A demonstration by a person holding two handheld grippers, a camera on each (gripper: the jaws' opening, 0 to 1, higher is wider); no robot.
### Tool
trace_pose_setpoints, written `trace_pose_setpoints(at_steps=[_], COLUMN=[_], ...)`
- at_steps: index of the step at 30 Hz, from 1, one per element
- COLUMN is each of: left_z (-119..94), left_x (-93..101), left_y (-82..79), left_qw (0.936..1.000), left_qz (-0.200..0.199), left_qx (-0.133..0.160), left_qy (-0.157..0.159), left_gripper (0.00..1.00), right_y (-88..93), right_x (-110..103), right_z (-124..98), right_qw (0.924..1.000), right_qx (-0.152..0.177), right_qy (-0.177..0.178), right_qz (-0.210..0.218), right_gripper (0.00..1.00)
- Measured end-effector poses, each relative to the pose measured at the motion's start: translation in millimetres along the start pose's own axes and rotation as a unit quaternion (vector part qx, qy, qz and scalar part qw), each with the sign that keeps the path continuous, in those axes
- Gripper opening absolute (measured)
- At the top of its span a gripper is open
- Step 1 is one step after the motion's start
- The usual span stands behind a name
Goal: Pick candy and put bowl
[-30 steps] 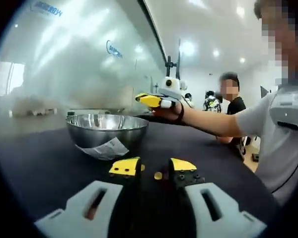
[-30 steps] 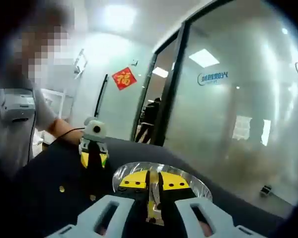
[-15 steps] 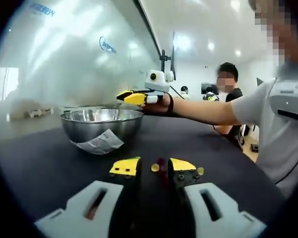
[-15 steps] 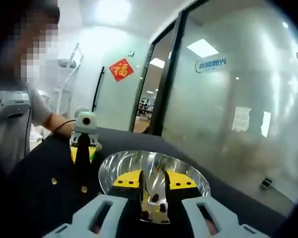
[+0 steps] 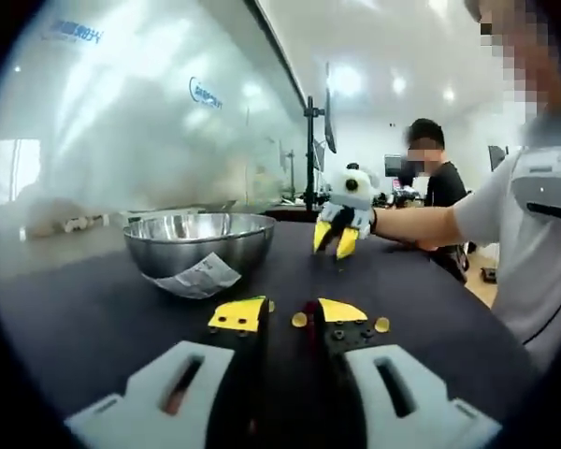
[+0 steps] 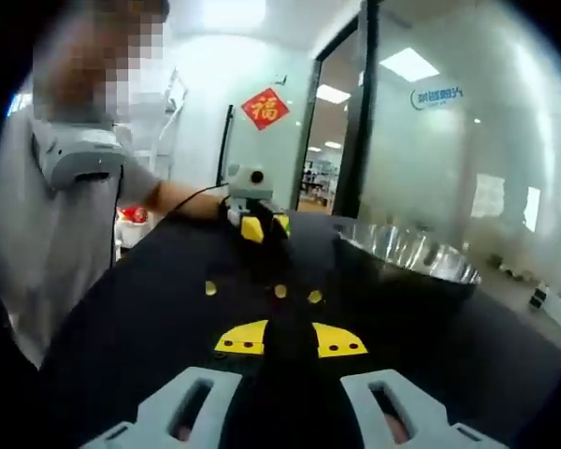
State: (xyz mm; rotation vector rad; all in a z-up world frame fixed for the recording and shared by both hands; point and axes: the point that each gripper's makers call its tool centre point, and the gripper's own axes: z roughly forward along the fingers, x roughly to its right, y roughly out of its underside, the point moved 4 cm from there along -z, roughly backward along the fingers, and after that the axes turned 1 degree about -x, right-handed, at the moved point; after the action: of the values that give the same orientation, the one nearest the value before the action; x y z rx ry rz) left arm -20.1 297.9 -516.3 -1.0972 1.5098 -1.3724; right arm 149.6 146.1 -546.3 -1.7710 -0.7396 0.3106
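The steel bowl (image 5: 201, 241) stands on the dark table, left of centre in the left gripper view, and at the right as bowl (image 6: 407, 254) in the right gripper view. Small yellow candies (image 5: 299, 320) lie on the table just past my left gripper (image 5: 290, 316), which is open and low over the table. A dark candy (image 5: 309, 311) lies by its right jaw. My right gripper (image 5: 335, 239) hangs right of the bowl, tips pointing down. In its own view the right gripper (image 6: 290, 339) is open and holds nothing, with three yellow candies (image 6: 280, 291) ahead of it.
A crumpled paper label (image 5: 194, 278) lies against the bowl's near side. A glass wall (image 5: 150, 122) runs along the table's far edge. The person (image 5: 533, 224) holding the grippers is at the right, with another person (image 5: 435, 178) behind. The left gripper (image 6: 252, 213) sits beyond the candies.
My right gripper was shut on a candy above the bowl, opened over it, then swung away and down toward the table. My left gripper stayed open, almost still.
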Motion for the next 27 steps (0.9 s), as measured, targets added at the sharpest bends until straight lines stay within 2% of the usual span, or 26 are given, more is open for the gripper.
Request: trace_pose_setpoints(at_steps=[3,6,8,10,13,15,17,19,22,27], left_z=[-13,-29,-36,-39,-35,-29,-24,-23,-20,-12], left_x=[17.9,43.6,52.4,59.0,61.9,65.4,63.7,63.8,66.5,69.0], left_y=[-6.8,11.2,25.3,35.8,43.0,42.6,42.7,50.5,49.7,50.2], left_qw=[0.9999,0.9980,0.9966,0.9957,0.9934,0.9928,0.9929,0.9890,0.9889,0.9882], left_qz=[0.001,0.036,0.027,0.016,0.026,0.011,0.013,0.022,0.018,0.015], left_qx=[0.011,-0.042,-0.072,-0.084,-0.104,-0.106,-0.106,-0.135,-0.134,-0.135], left_qy=[0.005,0.030,0.032,0.037,0.040,0.055,0.052,0.056,0.063,0.071], left_gripper=[0.15,0.15,0.16,0.15,0.15,0.15,0.15,0.15,0.15,0.13], right_y=[10.8,13.7,16.3,12.1,3.5,-1.2,-6.6,-9.2,-13.7,-15.7], right_x=[-8,-14,-19,-26,-39,-45,-50,-53,-59,-61], right_z=[-2,4,11,21,38,50,61,69,79,84], right_qw=[0.9999,0.9995,0.9992,0.9990,0.9971,0.9960,0.9943,0.9938,0.9912,0.9895], right_qx=[-0.007,-0.007,-0.022,-0.019,-0.019,-0.018,-0.016,-0.017,-0.018,-0.012], right_qy=[-0.005,-0.015,-0.027,-0.038,-0.072,-0.087,-0.105,-0.110,-0.131,-0.144], right_qz=[0.015,0.025,0.017,0.015,0.015,0.011,0.013,0.005,0.003,0.002], right_gripper=[0.12,0.12,0.12,0.12,0.13,0.13,0.13,0.13,0.14,0.14])
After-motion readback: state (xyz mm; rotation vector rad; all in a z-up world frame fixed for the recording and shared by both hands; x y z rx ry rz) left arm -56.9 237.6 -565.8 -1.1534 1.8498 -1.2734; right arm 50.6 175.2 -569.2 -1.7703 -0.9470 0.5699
